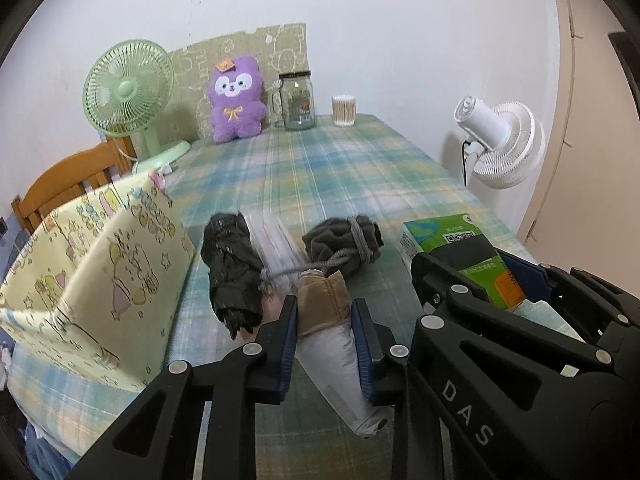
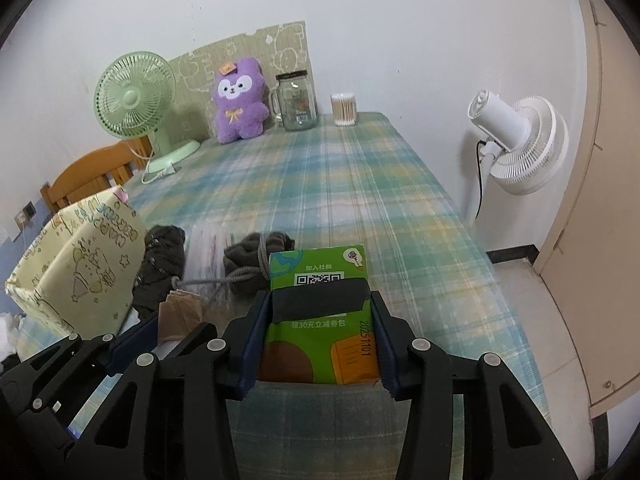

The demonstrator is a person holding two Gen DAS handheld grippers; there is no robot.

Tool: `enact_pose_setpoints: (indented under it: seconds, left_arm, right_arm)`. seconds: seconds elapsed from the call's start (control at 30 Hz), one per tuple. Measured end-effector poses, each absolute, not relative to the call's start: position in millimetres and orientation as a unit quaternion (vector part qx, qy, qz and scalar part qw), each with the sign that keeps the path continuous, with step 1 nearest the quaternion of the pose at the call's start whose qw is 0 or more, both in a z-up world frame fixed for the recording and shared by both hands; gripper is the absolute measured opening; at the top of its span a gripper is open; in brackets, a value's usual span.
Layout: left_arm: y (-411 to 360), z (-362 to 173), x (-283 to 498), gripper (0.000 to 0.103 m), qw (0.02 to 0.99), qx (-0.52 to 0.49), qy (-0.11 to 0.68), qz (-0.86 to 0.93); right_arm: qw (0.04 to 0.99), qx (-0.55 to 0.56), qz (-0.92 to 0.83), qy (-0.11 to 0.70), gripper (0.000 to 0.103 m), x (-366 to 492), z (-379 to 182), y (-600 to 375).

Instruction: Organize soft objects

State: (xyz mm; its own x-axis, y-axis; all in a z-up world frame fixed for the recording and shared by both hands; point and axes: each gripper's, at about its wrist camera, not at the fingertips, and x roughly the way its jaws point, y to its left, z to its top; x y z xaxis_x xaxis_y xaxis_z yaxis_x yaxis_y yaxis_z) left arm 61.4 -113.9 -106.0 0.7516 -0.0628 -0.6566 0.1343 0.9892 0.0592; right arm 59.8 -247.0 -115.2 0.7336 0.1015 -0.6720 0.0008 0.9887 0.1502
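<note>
While clamped crosswise, the tissue pack (image 2: 320,320) points toward the wall.

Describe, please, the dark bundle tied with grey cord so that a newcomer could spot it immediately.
Start at the plaid-covered table and come to its near end, right of the yellow cartoon-print box. There the dark bundle lies between a black folded roll and a green tissue pack. Unlike the roll, it is squat, crumpled, and wrapped with a grey cord trailing left.

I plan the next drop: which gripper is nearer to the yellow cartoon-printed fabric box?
Left. The left gripper is just beside the yellow cartoon-printed fabric box; the right gripper is farther, beyond the left one.
</note>
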Motion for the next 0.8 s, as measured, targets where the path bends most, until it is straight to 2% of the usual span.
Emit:
enact_pose_setpoints:
  seconds: [0.8]
  left_arm:
    - [-107, -42, 57, 0.025, 0.95, 0.05, 0.298, -0.076]
  right_arm:
    - [0.95, 0.072, 0.007, 0.304, 0.051, 54, -44, -244]
